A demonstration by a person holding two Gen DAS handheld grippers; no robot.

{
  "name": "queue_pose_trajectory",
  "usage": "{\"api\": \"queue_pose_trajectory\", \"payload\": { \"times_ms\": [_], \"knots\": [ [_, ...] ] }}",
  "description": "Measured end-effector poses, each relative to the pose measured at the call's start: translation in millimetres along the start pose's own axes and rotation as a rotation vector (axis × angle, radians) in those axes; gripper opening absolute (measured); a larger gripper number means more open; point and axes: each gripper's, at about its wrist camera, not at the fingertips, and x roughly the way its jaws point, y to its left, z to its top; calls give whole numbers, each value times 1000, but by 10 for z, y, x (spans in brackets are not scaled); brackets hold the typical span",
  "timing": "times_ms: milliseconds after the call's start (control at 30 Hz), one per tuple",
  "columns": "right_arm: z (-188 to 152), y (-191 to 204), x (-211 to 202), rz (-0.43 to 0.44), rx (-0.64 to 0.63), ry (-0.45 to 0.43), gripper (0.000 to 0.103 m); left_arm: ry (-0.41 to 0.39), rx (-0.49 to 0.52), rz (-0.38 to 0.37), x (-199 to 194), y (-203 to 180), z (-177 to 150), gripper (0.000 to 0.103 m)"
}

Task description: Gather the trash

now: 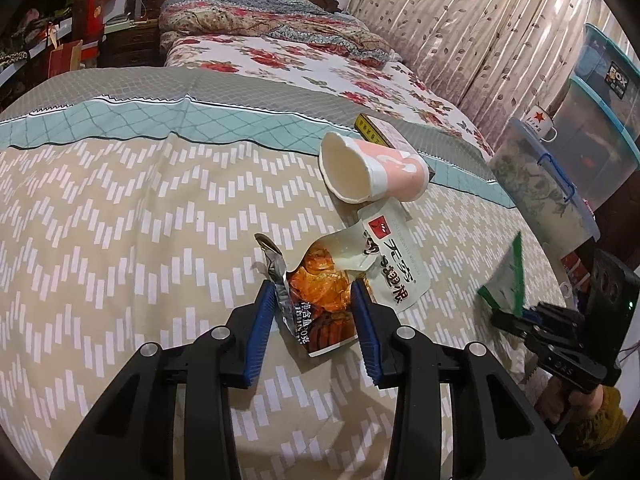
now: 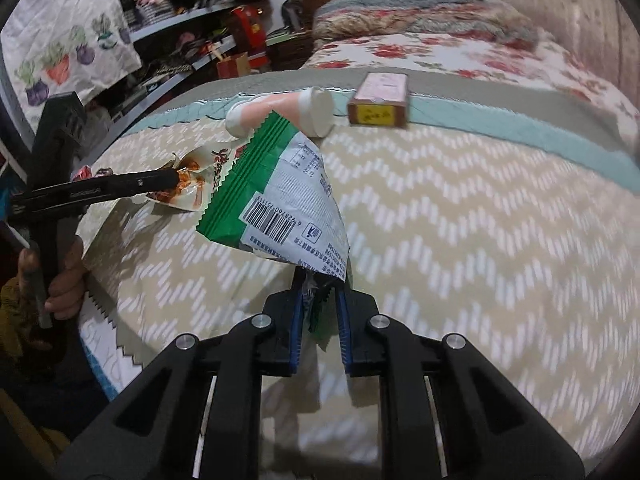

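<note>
An orange and white snack wrapper [image 1: 340,280] lies torn on the bed. My left gripper [image 1: 316,292] is open with its blue pads on either side of the wrapper's near end. A crushed pink paper cup [image 1: 372,172] lies just beyond, with a small cardboard box [image 1: 380,130] behind it. My right gripper [image 2: 320,284] is shut on a green and white snack bag [image 2: 280,200] and holds it above the bed. The cup [image 2: 288,114], the box [image 2: 380,100] and the orange wrapper [image 2: 192,184] also show in the right wrist view, as does the left gripper [image 2: 168,178].
The bed has a beige zigzag cover [image 1: 120,240] with a teal band [image 1: 120,120] and floral bedding [image 1: 300,60] behind. Stacked plastic storage bins [image 1: 592,128] and a lidded container [image 1: 540,184] stand at the right by the curtain [image 1: 460,20]. Cluttered shelves [image 2: 180,40] stand at the left.
</note>
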Motion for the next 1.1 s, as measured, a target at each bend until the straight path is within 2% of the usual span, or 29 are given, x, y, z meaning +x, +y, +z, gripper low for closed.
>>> {"api": "queue_pose_trajectory", "payload": {
  "times_ms": [267, 333, 400, 467, 933, 1033, 1100],
  "knots": [
    [-75, -11, -18, -41, 7, 0, 20, -1, -3, 1, 16, -17, 3, 38],
    [-69, 6, -18, -32, 6, 0, 31, 0, -7, -4, 19, -16, 7, 38],
    [-65, 34, -41, -45, 2, -14, 71, -1, -9, -8, 16, -8, -1, 39],
    [-62, 53, -75, -50, -12, -37, 73, 0, -9, -16, 11, 1, -4, 41],
    [-48, 36, -52, -70, -6, -16, 74, 2, -3, -45, 2, -15, -14, 51],
    [-40, 33, -69, -75, -8, -23, 78, 3, 3, -42, 4, -36, -18, 53],
    [-27, 33, -91, -87, -25, -33, 85, 3, 2, -46, 3, -43, -20, 54]
  ]
}}
